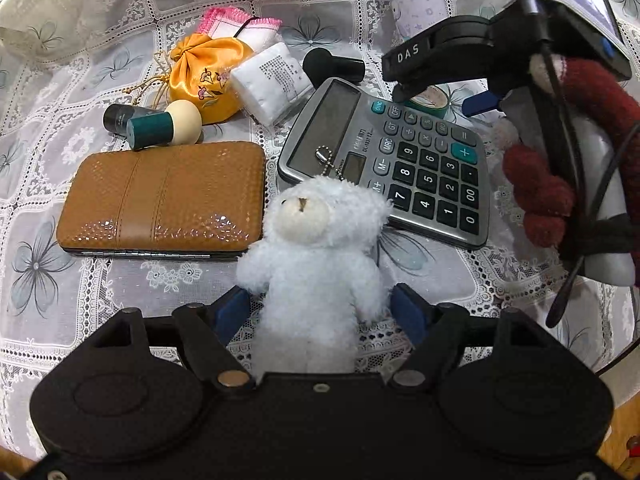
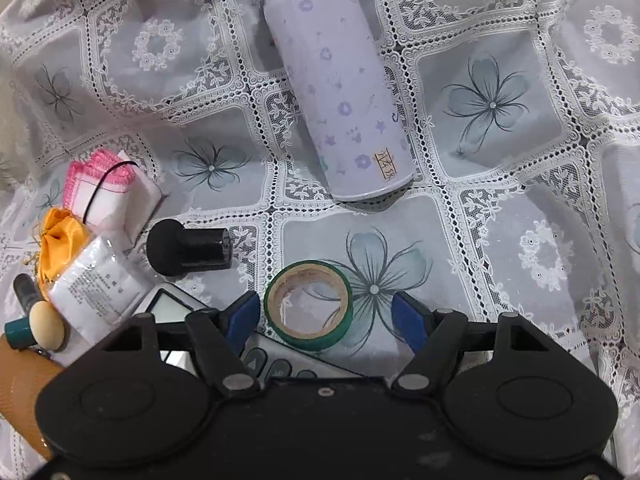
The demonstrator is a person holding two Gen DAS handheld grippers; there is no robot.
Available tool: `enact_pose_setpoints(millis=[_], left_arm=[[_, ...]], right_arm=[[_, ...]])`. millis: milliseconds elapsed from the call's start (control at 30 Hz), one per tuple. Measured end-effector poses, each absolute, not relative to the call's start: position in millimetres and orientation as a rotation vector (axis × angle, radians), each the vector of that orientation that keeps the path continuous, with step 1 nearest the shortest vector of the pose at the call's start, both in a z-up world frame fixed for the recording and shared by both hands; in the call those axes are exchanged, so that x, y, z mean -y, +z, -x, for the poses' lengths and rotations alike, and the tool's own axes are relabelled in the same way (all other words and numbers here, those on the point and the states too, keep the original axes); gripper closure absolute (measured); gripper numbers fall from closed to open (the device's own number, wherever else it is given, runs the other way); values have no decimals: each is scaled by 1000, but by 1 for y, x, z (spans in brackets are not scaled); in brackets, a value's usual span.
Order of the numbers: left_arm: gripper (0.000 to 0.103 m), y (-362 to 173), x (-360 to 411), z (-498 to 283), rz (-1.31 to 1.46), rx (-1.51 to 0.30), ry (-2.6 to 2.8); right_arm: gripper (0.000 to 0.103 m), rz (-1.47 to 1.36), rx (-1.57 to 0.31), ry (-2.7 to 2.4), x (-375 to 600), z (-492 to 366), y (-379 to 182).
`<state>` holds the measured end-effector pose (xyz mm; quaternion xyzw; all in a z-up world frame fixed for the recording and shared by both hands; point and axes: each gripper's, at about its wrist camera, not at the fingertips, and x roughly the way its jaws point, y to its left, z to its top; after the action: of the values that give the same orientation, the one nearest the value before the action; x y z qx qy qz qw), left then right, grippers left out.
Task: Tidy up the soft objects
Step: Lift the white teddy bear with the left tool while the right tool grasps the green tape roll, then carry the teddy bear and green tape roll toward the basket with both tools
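- Jaws of left gripper (image 1: 322,312) spread wide, straddling white bear (image 1: 316,256) at its waist; blue pads (image 1: 408,312) just beside its fur, squeezing nothing.
- Jaws of right gripper (image 2: 322,316) likewise wide, either side of tape roll (image 2: 308,306), gripping nothing.
- Bear lying on lace tabletop (image 1: 80,288), head against calculator (image 1: 396,160), wallet (image 1: 164,198) just to its left.
- Beyond wallet: yellow pouch (image 1: 204,76), pink-edged cloth (image 1: 244,30), white packet (image 1: 272,80), all close together.
- Tape roll flat on tabletop, touching calculator's far edge.
- Bottle (image 2: 336,80) lying on its side, well beyond tape.
- Black cylinder (image 2: 188,248) on its side, left of tape.
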<state>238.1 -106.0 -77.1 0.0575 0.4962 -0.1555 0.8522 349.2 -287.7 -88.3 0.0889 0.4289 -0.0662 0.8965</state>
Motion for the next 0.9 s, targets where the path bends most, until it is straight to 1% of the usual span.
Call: enact_pose_setpoints(millis=[33, 100, 267, 433, 500, 533, 833, 900], left_arm=[[29, -77, 106, -238, -121, -1043, -328], [29, -77, 106, -238, -121, -1041, -328], [28, -77, 105, -239, -115, -1043, -328], [25, -78, 106, -241, -107, -1046, -329], [18, -78, 105, -243, -87, -1057, -338], [11, -78, 104, -246, -72, -1069, -355], [13, -75, 103, -250, -39, -1079, -343], [24, -75, 100, -251, -25, -1069, -326]], right_arm=[[39, -175, -887, -131, 287, -350, -89], [56, -175, -888, -102, 287, -351, -88], [56, -188, -875, -162, 299, -345, -83], [56, -237, -866, -221, 325, -321, -73], [55, -246, -865, -235, 331, -305, -69], [55, -246, -863, -241, 332, -297, -66], [55, -308, -867, -246, 331, -224, -49], [55, -322, -867, -239, 327, -208, -45]])
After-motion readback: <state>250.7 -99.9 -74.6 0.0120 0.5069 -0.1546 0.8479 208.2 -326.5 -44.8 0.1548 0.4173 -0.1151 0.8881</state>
